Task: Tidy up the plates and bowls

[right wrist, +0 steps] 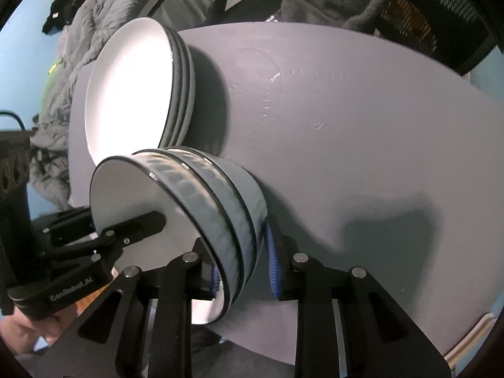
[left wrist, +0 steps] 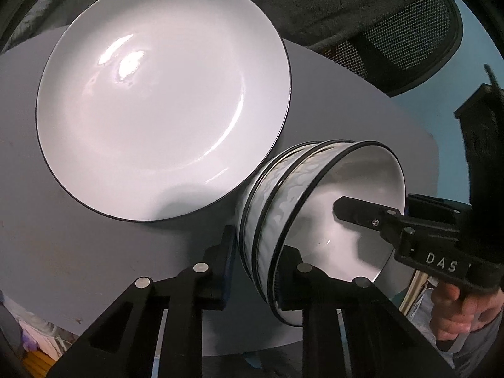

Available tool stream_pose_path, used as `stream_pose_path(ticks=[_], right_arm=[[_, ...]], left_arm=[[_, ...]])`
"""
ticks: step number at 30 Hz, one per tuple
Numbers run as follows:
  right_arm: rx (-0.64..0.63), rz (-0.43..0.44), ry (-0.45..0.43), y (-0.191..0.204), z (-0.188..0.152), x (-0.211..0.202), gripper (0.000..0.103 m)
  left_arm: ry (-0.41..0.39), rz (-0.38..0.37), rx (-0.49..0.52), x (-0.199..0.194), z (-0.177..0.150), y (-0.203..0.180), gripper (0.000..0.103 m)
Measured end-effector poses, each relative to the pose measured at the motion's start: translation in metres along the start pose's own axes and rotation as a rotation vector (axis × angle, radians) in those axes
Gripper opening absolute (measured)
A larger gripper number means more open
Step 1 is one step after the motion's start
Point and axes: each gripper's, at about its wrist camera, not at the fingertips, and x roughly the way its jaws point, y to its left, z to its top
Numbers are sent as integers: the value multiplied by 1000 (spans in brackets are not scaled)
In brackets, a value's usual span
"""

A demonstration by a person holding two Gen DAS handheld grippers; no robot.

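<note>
A stack of three nested white bowls (left wrist: 277, 201) with black rims and wavy outer walls stands right beside a stack of white black-rimmed plates (left wrist: 163, 94) on the grey table (left wrist: 63, 245). My left gripper (left wrist: 258, 261) is shut on the bowl stack's near wall, one finger outside and one inside. On the opposite side, my right gripper (right wrist: 239, 261) is shut on the bowls (right wrist: 220, 195) in the same way, its blue pad on the outer wall. Each view shows the other gripper's finger inside the top bowl. In the right wrist view the plates (right wrist: 126, 94) show as three stacked.
A mesh-backed office chair (left wrist: 409, 31) draped with a grey garment stands behind the table. Crumpled grey clothing (right wrist: 78, 31) lies beyond the plates. A hand (left wrist: 456, 315) holds the right gripper's handle. A bare stretch of grey tabletop (right wrist: 378, 126) lies right of the bowls.
</note>
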Motion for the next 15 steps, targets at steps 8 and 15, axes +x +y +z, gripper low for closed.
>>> stream_pose_path(ticks=[8, 15], right_arm=[[28, -14, 31, -1, -22, 2, 19], [54, -28, 25, -1, -19, 0, 19]], left_arm=[[28, 24, 53, 3, -14, -9, 18], [36, 19, 37, 6, -15, -6, 18]])
